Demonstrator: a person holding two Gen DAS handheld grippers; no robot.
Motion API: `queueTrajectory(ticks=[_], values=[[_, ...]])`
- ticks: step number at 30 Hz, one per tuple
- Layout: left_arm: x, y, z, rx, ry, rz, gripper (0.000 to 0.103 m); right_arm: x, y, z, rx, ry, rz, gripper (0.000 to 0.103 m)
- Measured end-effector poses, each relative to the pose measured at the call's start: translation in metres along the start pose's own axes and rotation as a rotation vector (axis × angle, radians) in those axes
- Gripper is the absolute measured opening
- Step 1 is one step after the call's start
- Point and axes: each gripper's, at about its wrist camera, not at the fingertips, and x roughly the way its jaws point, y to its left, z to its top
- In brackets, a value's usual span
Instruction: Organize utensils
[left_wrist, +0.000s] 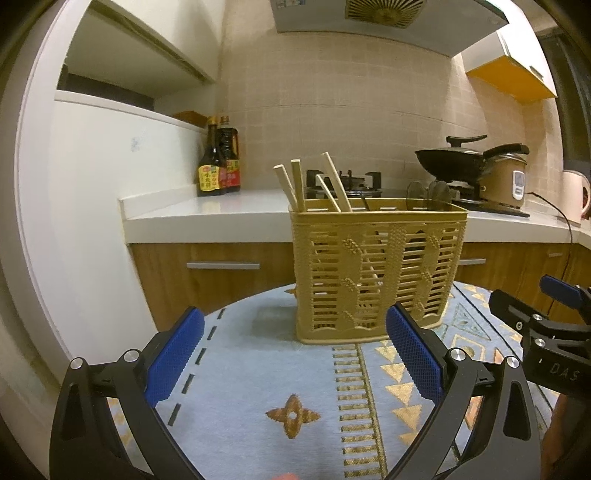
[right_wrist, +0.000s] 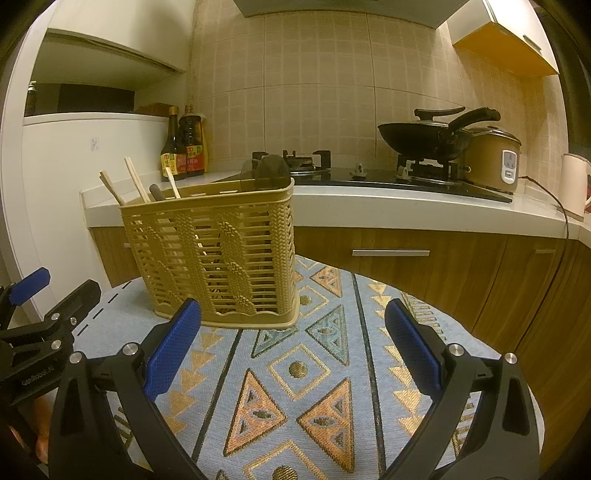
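Observation:
A tan woven-look plastic utensil holder (left_wrist: 376, 273) stands upright on a round table with a patterned blue cloth (left_wrist: 280, 373). Several wooden chopsticks (left_wrist: 299, 184) lean out of its left compartment, and dark translucent spoon bowls (left_wrist: 432, 194) rise from its right end. My left gripper (left_wrist: 295, 354) is open just in front of the holder, nothing between its blue pads. In the right wrist view the holder (right_wrist: 218, 258) sits front left, with chopsticks (right_wrist: 136, 181) and dark spoons (right_wrist: 269, 170) poking out. My right gripper (right_wrist: 293, 347) is open over bare cloth (right_wrist: 332, 369), to the holder's right.
Behind the table runs a white kitchen counter (right_wrist: 369, 206) with wood drawers, soy sauce bottles (left_wrist: 218, 162), a gas hob with a black wok (right_wrist: 428, 136), a rice cooker (right_wrist: 495, 158) and a kettle (right_wrist: 576, 184) with a cord. The right gripper's body (left_wrist: 543, 332) shows at the left view's right edge.

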Motion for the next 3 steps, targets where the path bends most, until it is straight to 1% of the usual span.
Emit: queueTrajectory(ticks=[3], values=[[-0.0003, 0.0023, 0.0002, -0.009, -0.002, -0.003, 0.096, -0.0001, -0.0001, -0.0005, -0.002, -0.001, 0.002, 0.095]])
